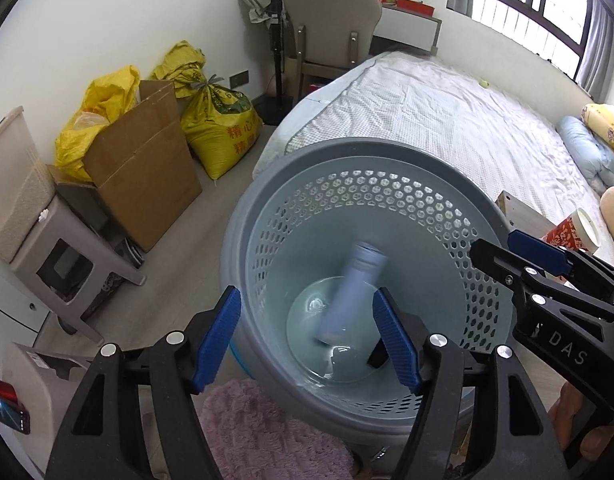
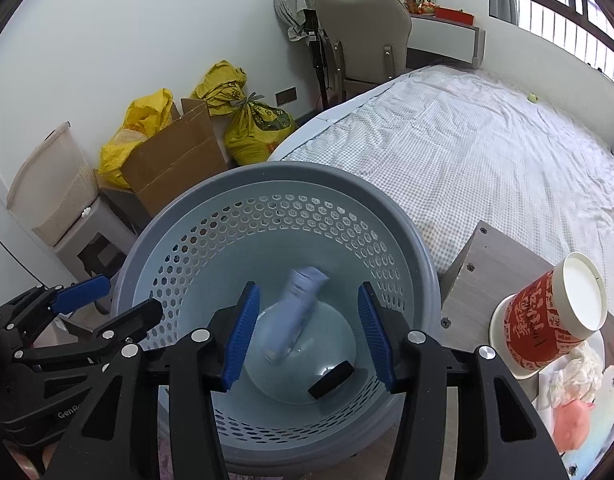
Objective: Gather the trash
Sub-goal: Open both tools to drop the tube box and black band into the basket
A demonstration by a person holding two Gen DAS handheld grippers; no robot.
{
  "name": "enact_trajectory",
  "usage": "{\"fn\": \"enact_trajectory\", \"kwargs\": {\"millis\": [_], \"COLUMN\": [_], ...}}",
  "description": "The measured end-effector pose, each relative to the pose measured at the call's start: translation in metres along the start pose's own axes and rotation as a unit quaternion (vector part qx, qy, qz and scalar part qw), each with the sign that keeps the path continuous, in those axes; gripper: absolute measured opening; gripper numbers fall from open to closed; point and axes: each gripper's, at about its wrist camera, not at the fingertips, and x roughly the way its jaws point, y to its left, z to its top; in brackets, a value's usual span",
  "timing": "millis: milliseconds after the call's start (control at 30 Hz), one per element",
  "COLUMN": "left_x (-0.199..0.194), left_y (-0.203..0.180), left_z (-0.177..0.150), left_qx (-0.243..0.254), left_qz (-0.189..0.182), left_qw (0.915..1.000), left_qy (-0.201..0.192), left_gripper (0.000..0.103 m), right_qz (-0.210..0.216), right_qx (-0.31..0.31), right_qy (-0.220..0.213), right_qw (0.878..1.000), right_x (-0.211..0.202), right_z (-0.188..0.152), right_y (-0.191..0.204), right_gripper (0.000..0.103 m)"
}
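The left gripper (image 1: 307, 336) hung over the near rim of the grey perforated bin (image 1: 427, 208), its blue-padded jaws spread wide with nothing between them. The right gripper (image 2: 303, 334) was poised the same way beside it, jaws likewise wide apart and empty. Below both, inside the bin, a pale blue bottle-shaped piece of trash (image 1: 353, 292) showed as a motion-blurred streak, tilted with its capped end up, over the clear round dish (image 2: 303, 360) on the bin floor. A small black object (image 2: 331, 380) lay on that dish toward the near wall. Just to the right of the bin stood a low wooden side table (image 2: 495, 256) carrying a red paper cup (image 2: 547, 320) tipped on its side and crumpled tissue (image 2: 575, 372). Beyond was the bed (image 2: 467, 152), and against the far wall a cardboard box (image 1: 143, 164) and yellow sacks (image 1: 219, 124).
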Motion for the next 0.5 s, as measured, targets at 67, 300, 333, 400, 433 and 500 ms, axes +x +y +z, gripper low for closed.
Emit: {"fn": "enact_trajectory", "kwargs": {"millis": [67,300,333,400,433,500], "left_x": [-0.002,-0.008,-0.01,-0.013,-0.014,-0.017], "left_y": [0.002,0.005,0.006,0.007,0.007,0.008], "left_z": [-0.001,-0.004,-0.004,-0.005,-0.005,-0.005], "left_qx": [-0.001,-0.005,-0.005,-0.005,-0.005,-0.006], "left_qz": [0.004,0.011,0.011,0.012,0.013,0.013], "left_qw": [1.0,0.9999,0.9999,0.9998,0.9998,0.9998], "left_qy": [-0.003,-0.008,-0.009,-0.012,-0.013,-0.016], "left_gripper": [0.07,0.074,0.074,0.076,0.076,0.076], "right_qz": [-0.003,-0.009,-0.009,-0.011,-0.012,-0.014], "right_qx": [-0.002,-0.004,-0.003,-0.004,-0.004,-0.006], "right_qy": [-0.001,-0.003,-0.005,-0.007,-0.008,-0.01], "right_qw": [1.0,1.0,1.0,1.0,1.0,1.0], "right_x": [-0.001,-0.006,-0.008,-0.011,-0.011,-0.014], "right_z": [-0.001,-0.005,-0.006,-0.006,-0.006,-0.007], "right_y": [0.001,0.003,0.003,0.003,0.003,0.002], "right_gripper": [0.049,0.05,0.051,0.052,0.052,0.052]}}
